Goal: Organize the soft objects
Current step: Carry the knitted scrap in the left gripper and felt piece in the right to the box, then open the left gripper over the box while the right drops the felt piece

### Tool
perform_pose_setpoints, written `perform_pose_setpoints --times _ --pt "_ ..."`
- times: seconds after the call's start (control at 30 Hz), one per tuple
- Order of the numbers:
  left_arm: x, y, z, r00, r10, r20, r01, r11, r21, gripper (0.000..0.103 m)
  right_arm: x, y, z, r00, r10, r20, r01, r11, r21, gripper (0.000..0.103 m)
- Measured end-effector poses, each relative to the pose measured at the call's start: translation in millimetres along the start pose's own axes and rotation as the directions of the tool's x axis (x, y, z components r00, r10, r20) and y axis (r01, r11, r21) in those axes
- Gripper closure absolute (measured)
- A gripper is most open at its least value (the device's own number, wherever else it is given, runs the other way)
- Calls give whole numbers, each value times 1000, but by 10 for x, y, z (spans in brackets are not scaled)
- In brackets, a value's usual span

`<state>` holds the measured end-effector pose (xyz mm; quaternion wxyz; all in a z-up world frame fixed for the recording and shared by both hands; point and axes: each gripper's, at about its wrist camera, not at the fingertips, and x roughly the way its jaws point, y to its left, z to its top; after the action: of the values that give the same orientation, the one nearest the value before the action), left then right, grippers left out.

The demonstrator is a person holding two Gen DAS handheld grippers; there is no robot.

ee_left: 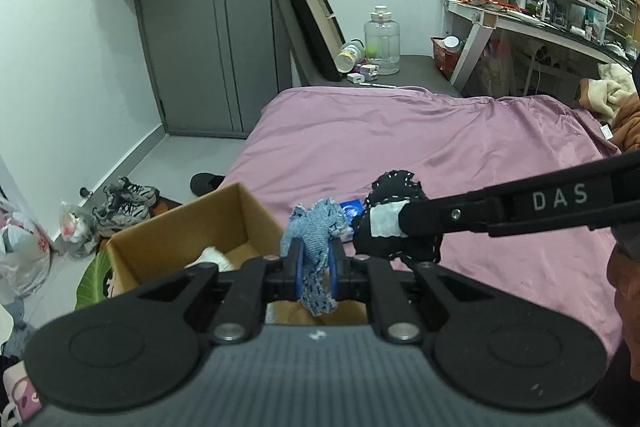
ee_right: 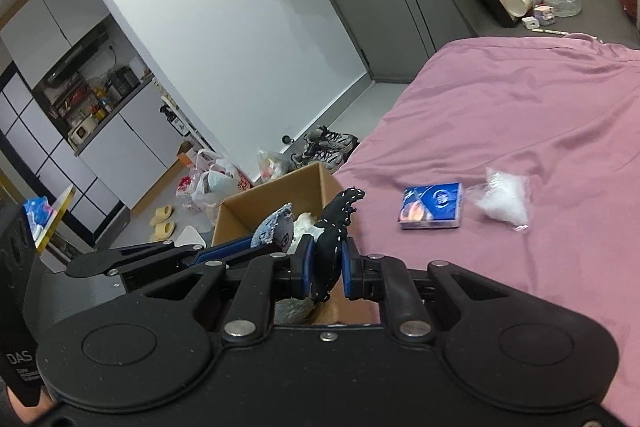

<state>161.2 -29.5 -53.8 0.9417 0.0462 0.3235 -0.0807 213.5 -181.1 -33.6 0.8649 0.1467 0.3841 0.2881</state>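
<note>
My left gripper [ee_left: 316, 261] is shut on a blue denim cloth piece [ee_left: 316, 227], held just above the near edge of the pink bed. My right gripper [ee_right: 326, 263] is shut on a black cloth piece with white stitching [ee_right: 336, 227]; it shows from the side in the left wrist view, where the black piece [ee_left: 394, 195] hangs to the right of the denim one. An open cardboard box [ee_left: 176, 243] stands at the bed's left side with white fabric [ee_left: 212, 259] inside. In the right wrist view the denim piece [ee_right: 276, 227] hovers over the box [ee_right: 276, 199].
A blue printed packet [ee_right: 432, 205] and a clear bag of white stuffing [ee_right: 502, 197] lie on the pink sheet [ee_right: 540, 107]. Sneakers [ee_left: 124, 203] and plastic bags [ee_left: 24, 251] sit on the floor left of the bed. A desk [ee_left: 540, 23] and a water jug [ee_left: 382, 41] stand beyond.
</note>
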Motion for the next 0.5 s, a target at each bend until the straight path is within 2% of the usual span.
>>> perform_pose_setpoints --times 0.13,0.5 --pt "-65 149 -98 1000 -6 -3 5 1000 -30 92 77 96 -35 1000 9 -13 -9 1000 1 88" --pt "-105 436 -361 999 -40 -24 38 996 -81 91 228 333 -99 999 -39 -31 37 998 -48 88"
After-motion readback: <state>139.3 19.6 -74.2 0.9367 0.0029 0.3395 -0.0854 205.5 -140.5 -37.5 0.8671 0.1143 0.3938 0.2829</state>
